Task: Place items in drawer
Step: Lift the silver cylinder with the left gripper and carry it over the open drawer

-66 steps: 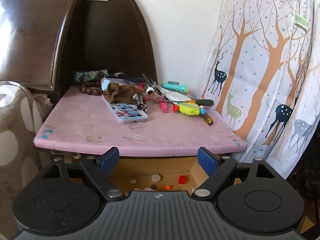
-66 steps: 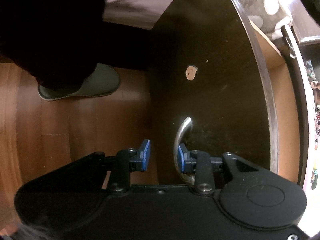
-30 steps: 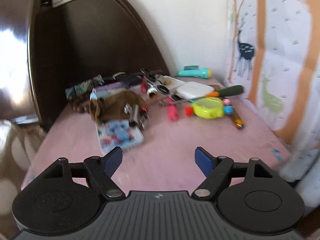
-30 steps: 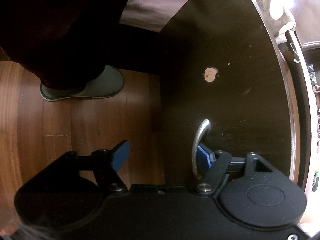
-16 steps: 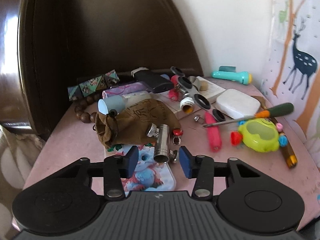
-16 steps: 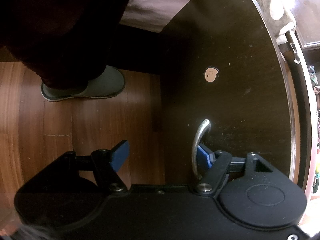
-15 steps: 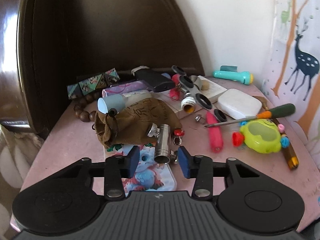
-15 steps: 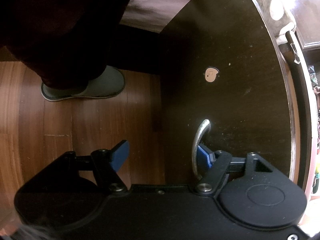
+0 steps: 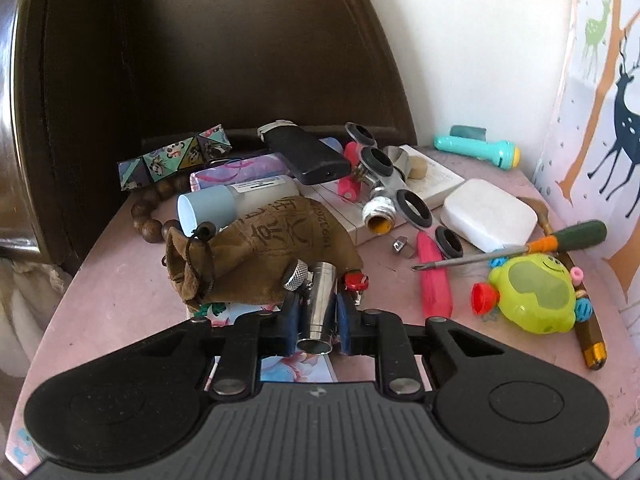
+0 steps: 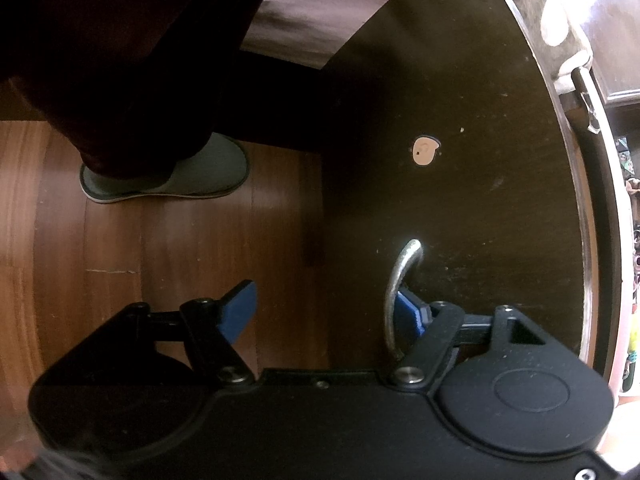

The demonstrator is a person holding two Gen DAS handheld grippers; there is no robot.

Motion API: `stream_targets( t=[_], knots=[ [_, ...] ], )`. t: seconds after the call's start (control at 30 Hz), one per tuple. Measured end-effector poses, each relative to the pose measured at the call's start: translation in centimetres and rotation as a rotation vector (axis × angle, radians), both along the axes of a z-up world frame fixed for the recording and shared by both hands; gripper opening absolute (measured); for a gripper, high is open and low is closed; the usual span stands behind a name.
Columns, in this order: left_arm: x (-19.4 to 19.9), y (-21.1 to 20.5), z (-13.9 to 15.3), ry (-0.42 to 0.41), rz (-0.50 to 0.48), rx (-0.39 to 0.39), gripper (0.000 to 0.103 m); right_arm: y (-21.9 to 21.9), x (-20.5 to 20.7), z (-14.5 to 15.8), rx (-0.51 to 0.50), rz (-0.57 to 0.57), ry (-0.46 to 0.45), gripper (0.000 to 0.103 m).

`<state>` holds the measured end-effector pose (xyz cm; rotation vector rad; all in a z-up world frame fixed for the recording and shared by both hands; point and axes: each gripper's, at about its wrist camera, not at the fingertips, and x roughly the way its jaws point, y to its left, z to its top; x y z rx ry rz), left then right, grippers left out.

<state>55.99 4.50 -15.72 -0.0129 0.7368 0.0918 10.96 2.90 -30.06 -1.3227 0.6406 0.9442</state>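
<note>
My left gripper (image 9: 317, 326) clamps the metal tube (image 9: 319, 306) at lower centre; my right gripper (image 10: 324, 312) gapes wide beside the drawer handle (image 10: 398, 292).

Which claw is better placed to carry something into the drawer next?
Left. The left claw is shut on the silver metal tube on the pink tabletop. The right claw is open, one finger behind the drawer handle, holding nothing.

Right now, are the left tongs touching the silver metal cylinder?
Touching. The left wrist view shows both blue pads of the left tongs pressed against the sides of the silver metal cylinder, with no gap.
</note>
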Motion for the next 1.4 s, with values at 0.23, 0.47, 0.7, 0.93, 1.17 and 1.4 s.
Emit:
stream_targets(
  t=[0.23, 0.47, 0.7, 0.93, 1.17, 1.4],
  knots=[
    [-2.1, 0.2, 1.4, -0.026, -0.018, 0.007, 0.017, 0.1, 0.0, 0.0, -0.003, -0.001, -0.001, 0.075],
    [-5.8, -0.2, 3.7, -0.064, -0.063, 0.004, 0.017, 0.1, 0.0, -0.1, -0.004, 0.004, -0.004, 0.076],
    [-10.8, -0.5, 5.1, -0.100, -0.115, -0.041, 0.017, 0.1, 0.0, -0.1, -0.005, 0.002, -0.004, 0.076],
    [-16.2, -1.1, 4.5, -0.117, -0.172, -0.044, 0.017, 0.2, -0.1, -0.2, -0.005, 0.001, -0.004, 0.079],
    [-19.9, -3.2, 2.5, -0.075, -0.367, -0.019, 0.017, 0.3, 0.0, -0.5, -0.007, -0.001, -0.003, 0.083],
    [-19.5, -5.7, -3.0, 0.079, -0.517, 0.085, 0.017, 0.3, -0.2, -0.6, -0.010, 0.000, -0.004, 0.084]
  ],
)
